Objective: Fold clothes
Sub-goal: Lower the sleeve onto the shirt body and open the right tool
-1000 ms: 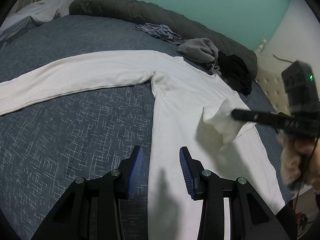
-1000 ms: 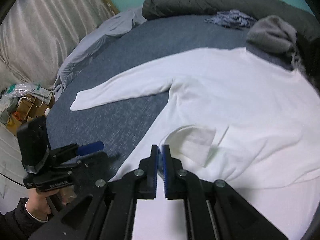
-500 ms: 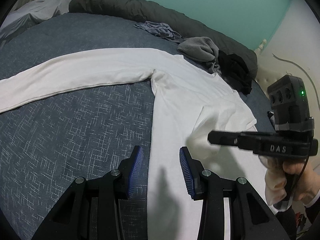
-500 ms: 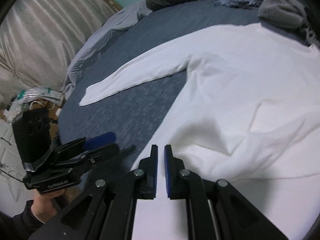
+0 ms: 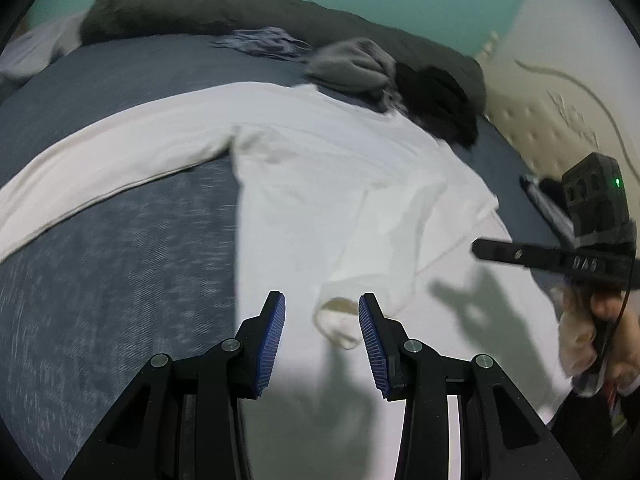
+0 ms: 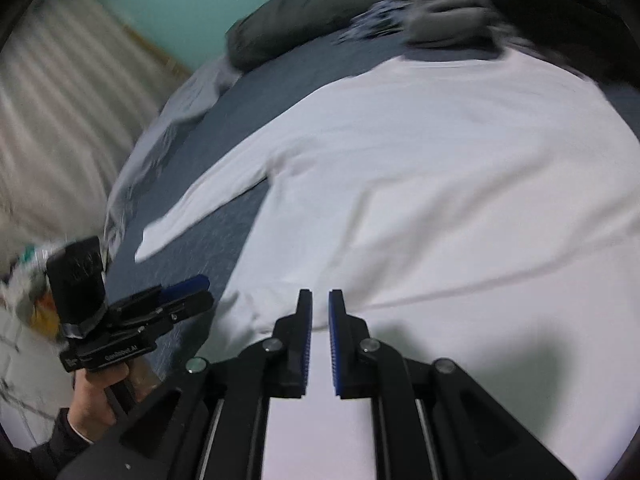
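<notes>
Across the blue bed [image 5: 120, 248] lay the white shirt [image 5: 312, 184], one sleeve folded inward, the left hand-held gripper [image 5: 322, 320] spread around its cuff [image 5: 340, 320] and the right hand-held gripper [image 6: 319, 336] nearly closed, empty; a shallow pinch might have undone that fold.

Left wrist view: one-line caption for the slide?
Open left claw hovers over a white long-sleeve shirt spread on the blue bed, its folded-in sleeve cuff lying between the pads.
</notes>
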`<state>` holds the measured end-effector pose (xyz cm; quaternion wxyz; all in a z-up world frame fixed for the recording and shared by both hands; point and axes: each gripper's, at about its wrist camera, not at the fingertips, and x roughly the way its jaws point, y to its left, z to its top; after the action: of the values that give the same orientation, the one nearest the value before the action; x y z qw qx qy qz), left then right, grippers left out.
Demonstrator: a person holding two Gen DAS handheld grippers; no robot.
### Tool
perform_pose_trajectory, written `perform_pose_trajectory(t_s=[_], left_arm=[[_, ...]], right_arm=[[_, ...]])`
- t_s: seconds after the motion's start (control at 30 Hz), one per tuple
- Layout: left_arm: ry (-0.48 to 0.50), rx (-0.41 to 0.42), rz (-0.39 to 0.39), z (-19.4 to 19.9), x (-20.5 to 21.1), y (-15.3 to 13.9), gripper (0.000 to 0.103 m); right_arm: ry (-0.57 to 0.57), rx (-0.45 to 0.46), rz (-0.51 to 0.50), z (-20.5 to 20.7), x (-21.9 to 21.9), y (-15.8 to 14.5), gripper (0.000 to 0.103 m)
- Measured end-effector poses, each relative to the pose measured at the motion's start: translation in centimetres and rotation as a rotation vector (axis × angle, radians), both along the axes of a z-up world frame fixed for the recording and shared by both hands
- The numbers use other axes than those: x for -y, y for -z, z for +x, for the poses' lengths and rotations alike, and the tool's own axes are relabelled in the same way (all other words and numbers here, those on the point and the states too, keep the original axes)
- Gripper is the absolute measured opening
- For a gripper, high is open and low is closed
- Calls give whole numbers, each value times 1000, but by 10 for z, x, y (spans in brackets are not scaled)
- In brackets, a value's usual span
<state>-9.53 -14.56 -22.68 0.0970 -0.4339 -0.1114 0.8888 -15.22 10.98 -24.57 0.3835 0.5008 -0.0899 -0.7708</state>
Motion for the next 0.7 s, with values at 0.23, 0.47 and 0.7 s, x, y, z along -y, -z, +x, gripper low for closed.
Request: perform_pose_trajectory(t_s=[0.23, 0.47, 0.7], left_arm=[[121, 23, -117, -15, -46, 11, 42], [135, 50, -210, -28, -62, 26, 42], [171, 37, -249, -28, -73, 22, 37]], right_arm=[[157, 35, 18, -10, -61, 27, 17], [207, 27, -58, -13, -83, 38, 24], [207, 47, -110, -15, -84, 50, 25]])
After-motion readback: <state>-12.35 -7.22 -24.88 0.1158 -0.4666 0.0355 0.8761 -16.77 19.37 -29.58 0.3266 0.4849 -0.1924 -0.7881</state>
